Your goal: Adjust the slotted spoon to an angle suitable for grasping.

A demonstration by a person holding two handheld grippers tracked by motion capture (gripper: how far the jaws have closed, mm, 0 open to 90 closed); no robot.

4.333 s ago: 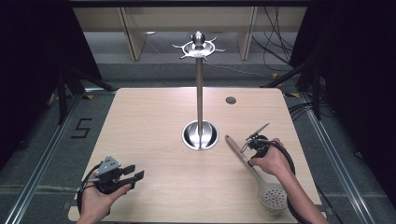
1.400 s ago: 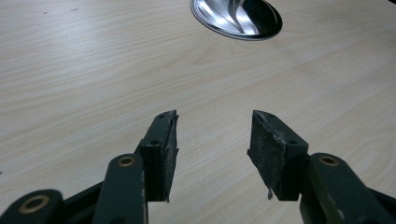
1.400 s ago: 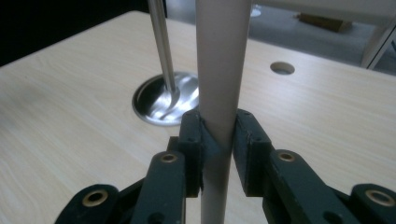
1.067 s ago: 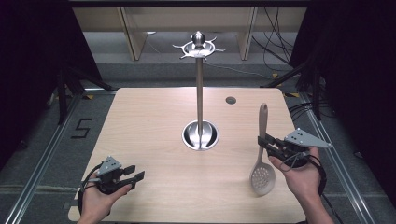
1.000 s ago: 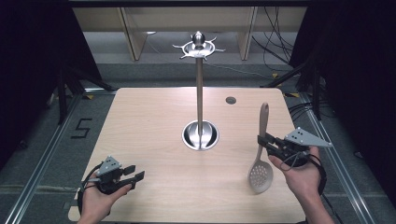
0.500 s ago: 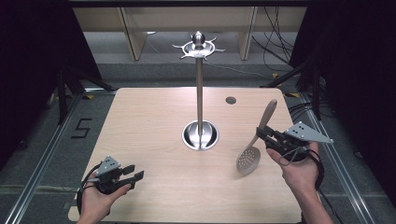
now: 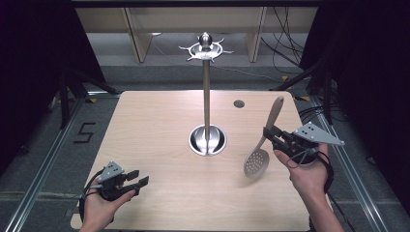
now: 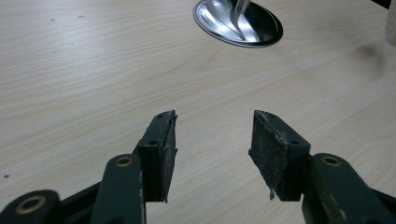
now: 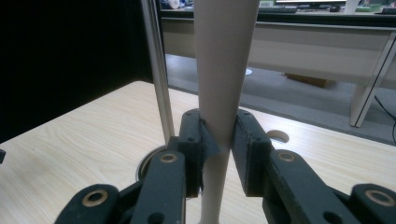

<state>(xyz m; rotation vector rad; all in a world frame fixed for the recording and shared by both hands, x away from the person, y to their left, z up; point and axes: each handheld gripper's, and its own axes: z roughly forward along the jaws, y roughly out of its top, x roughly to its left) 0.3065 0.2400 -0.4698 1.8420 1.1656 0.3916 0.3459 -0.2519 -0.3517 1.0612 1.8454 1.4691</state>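
A beige slotted spoon (image 7: pixel 263 140) hangs in the air over the right side of the table, handle up and perforated bowl down, and my right gripper (image 7: pixel 269 134) is shut on its handle. In the right gripper view the pale handle (image 9: pixel 224 70) stands upright between the two black pads (image 9: pixel 245 154). A metal utensil stand (image 7: pixel 206 92) with a hooked ring on top rises from a round base (image 7: pixel 207 139) at the table's middle. My left gripper (image 7: pixel 138 178) rests open near the front left corner, its jaws apart over bare wood (image 8: pixel 212 140).
The wooden table (image 7: pixel 154 125) has a small round hole (image 7: pixel 238 103) at the back right. The stand's pole (image 9: pixel 156 70) is just left of the held handle in the right gripper view. Cables and shelving legs lie on the floor beyond the table.
My right gripper has lifted the spoon off the table and swung it upright, drifting left toward the stand. The left gripper has stayed put.
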